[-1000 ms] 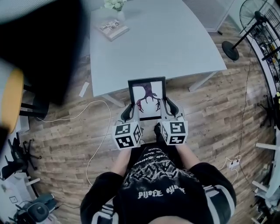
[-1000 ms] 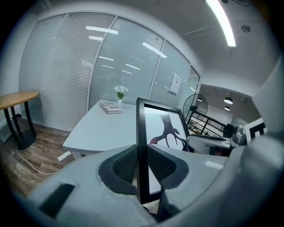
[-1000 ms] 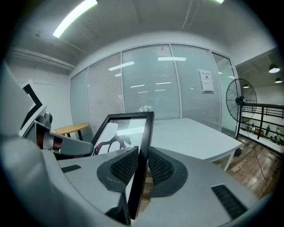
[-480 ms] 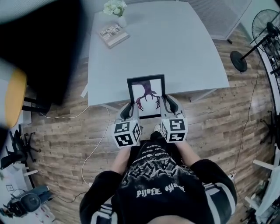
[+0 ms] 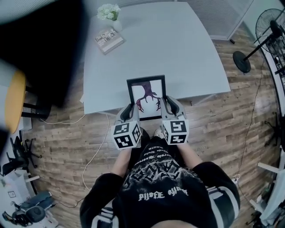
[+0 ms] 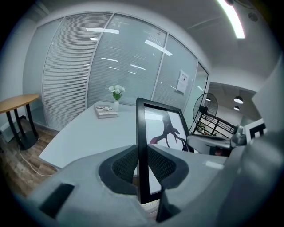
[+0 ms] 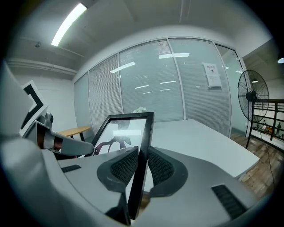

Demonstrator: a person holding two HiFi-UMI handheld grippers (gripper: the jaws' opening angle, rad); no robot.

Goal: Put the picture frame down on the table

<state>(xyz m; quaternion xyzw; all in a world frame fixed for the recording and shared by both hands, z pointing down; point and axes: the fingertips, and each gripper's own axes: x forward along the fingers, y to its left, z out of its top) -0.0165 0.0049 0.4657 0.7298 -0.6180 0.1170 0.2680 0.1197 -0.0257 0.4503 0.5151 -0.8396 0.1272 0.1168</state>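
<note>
White desk (image 5: 178,49), wood floor around it.
Far left corner: a book (image 5: 108,39) and a small vase of white flowers (image 5: 109,12), well apart from the work.
Near edge, middle: left hand-held gripper (image 5: 129,112). Its jaws are clamped on the left rail of the picture frame (image 5: 146,95), and the left gripper view shows the black rail pinched between both ribbed pads.
Picture frame: black, portrait, with a dark branching print under glass. Its long axis runs from the near edge toward the far edge. The far part is over the desk and the near end overhangs the near edge toward the person. It looks held off the surface, though contact cannot be told.
Right hand-held gripper (image 5: 170,107): jaws clamped on the right rail, level with its partner, neither nearer. The frame lies straight ahead of both.
Judgement: lowering calls for both hands to carry it forward, clear of the near edge, then down together.
Beyond the right edge: a floor fan (image 5: 242,61).
</note>
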